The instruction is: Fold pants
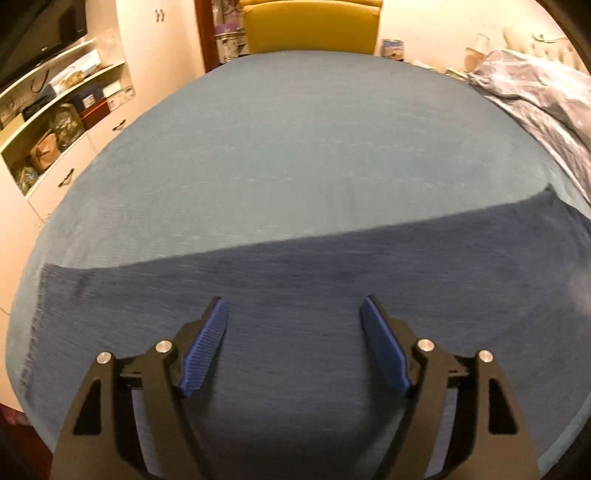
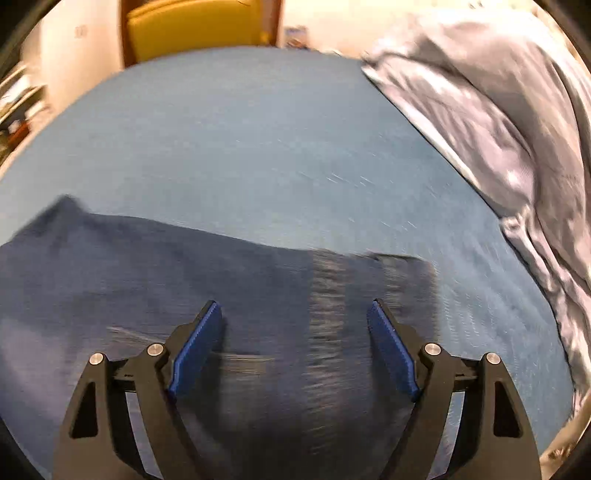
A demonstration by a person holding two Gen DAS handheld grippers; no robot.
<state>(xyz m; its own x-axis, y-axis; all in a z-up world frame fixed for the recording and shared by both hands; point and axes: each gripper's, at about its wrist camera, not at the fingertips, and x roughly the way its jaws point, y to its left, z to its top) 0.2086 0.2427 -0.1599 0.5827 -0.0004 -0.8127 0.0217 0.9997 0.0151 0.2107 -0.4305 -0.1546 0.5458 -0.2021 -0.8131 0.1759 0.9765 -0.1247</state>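
— Navy pants [image 1: 332,295] right under both tools, long axis running left to right across the blue table cover [image 1: 295,147].

— Left gripper [image 1: 293,314] spread wide, holding nothing; right gripper [image 2: 295,314] likewise, nearer the blurred end.

— Beyond the far edge: bare cover, grey bedding [image 2: 498,110] rightward, yellow chair [image 1: 310,26] behind.

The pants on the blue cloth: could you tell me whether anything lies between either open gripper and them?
Nothing visible does. The left gripper and right gripper are both open directly over the dark pants, with only air between. The crumpled grey bedding lies off to the right, clear of them.
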